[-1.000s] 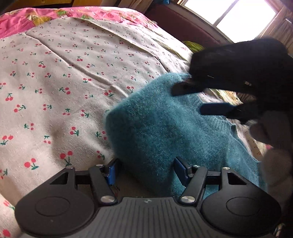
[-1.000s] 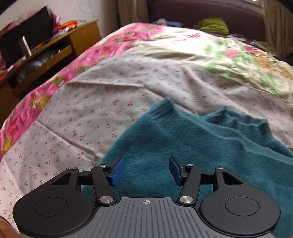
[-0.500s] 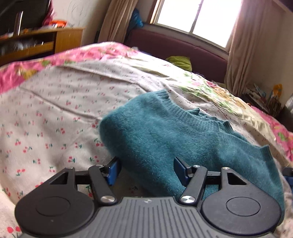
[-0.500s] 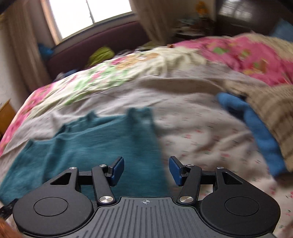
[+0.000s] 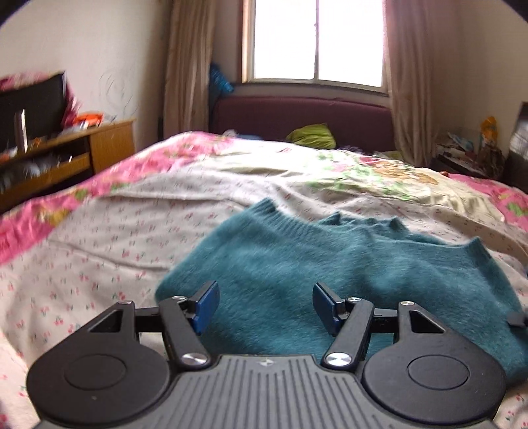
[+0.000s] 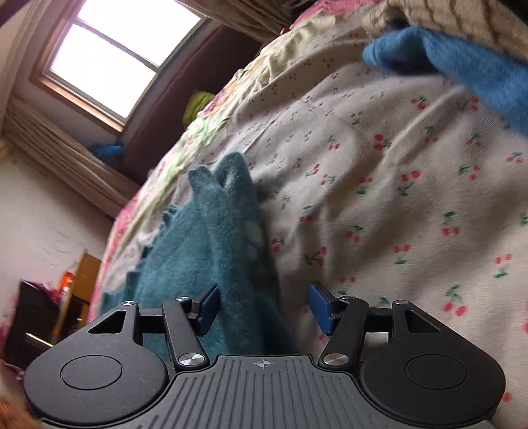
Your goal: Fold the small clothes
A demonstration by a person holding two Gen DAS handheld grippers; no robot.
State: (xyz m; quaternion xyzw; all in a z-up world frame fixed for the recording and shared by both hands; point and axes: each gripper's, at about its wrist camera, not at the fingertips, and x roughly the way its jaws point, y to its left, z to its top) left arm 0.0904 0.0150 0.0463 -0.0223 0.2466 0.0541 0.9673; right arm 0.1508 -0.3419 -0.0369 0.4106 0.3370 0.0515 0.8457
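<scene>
A fuzzy teal sweater point(image 5: 330, 270) lies flat on the cherry-print bedspread point(image 5: 99, 237), its ribbed edge and collar pointing toward the window. My left gripper point(image 5: 265, 307) hovers open above the sweater's near edge, with nothing pinched between the blue pads. In the right wrist view, rolled to one side, the teal sweater point(image 6: 211, 244) runs away from the camera. My right gripper point(image 6: 260, 308) is at the sweater's side edge, its jaws opening; the fabric edge sits between them but the pads do not press on it.
A blue garment point(image 6: 462, 72) and a beige knitted one point(image 6: 445, 16) lie further along the bed. A wooden cabinet point(image 5: 59, 158) with a dark screen stands to the left. A maroon headboard point(image 5: 303, 115) and a green pillow point(image 5: 313, 135) sit under the window.
The right gripper left the sweater's top, swung to its side edge and rolled over, its jaws wider. The left gripper rose and levelled out, so the window and headboard came into view.
</scene>
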